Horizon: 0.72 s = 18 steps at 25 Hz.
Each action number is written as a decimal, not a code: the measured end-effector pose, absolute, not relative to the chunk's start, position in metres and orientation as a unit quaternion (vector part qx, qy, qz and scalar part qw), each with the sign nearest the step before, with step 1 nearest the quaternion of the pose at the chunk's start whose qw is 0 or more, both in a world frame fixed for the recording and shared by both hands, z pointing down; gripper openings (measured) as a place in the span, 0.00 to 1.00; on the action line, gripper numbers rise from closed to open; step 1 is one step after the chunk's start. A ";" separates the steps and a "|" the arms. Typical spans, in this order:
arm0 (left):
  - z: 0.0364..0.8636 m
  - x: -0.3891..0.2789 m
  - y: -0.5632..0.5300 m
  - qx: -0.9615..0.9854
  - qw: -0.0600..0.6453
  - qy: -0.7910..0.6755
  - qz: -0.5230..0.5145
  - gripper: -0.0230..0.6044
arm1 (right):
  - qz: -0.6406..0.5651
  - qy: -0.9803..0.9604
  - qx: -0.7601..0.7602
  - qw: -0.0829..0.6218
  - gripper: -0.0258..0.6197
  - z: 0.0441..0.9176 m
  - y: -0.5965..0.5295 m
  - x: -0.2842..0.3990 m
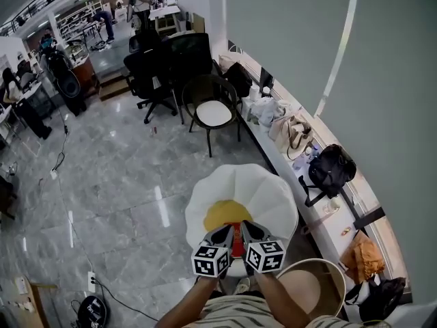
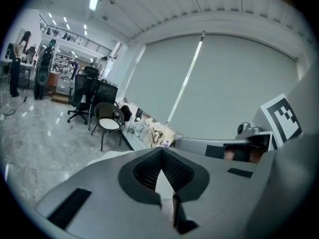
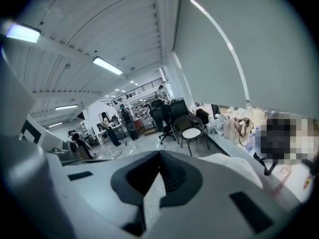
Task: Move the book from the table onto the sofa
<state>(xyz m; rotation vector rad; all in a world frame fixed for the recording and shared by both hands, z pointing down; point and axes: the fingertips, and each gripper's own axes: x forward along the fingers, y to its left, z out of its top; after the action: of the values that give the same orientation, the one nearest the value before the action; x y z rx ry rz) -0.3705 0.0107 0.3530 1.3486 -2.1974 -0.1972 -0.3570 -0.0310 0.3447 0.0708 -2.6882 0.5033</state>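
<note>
I see no book in any view. The white flower-shaped sofa (image 1: 263,193) with a yellow centre (image 1: 225,214) lies on the floor just ahead of me. Its white edge also shows in the left gripper view (image 2: 107,156) and the right gripper view (image 3: 239,163). My left gripper (image 1: 225,232) and right gripper (image 1: 247,228) hang side by side over the sofa's near edge. Both are shut with nothing between their jaws (image 2: 161,152) (image 3: 159,156). A small red patch (image 1: 236,243) shows between them; I cannot tell what it is. A round tan table (image 1: 311,268) stands at my right.
A long ledge (image 1: 283,162) along the blind-covered wall carries bags (image 1: 292,132) and a black backpack (image 1: 331,167). A chair with a white seat (image 1: 214,113) and black office chairs (image 1: 153,67) stand beyond the sofa. A cable and socket (image 1: 91,279) lie on the marble floor at the left.
</note>
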 end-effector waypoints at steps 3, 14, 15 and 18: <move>0.327 -0.381 0.010 0.501 0.246 -0.826 -0.072 0.04 | 0.164 -0.970 0.023 0.177 0.06 0.319 -0.033 -0.366; 0.252 -0.397 0.007 0.501 0.173 -0.842 -0.097 0.04 | 0.127 -0.984 0.016 0.121 0.06 0.255 -0.039 -0.371; 0.246 -0.397 0.006 0.502 0.165 -0.844 -0.097 0.04 | 0.125 -0.985 0.016 0.116 0.06 0.250 -0.040 -0.371; 0.231 -0.397 0.006 0.502 0.141 -0.848 -0.093 0.04 | 0.118 -0.988 0.017 0.102 0.06 0.237 -0.044 -0.370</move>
<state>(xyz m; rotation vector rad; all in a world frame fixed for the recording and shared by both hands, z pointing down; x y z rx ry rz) -0.3970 0.0057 0.2308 1.4504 -2.4481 -0.2685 -0.3700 -0.0436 0.2374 0.0508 -2.9152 0.3495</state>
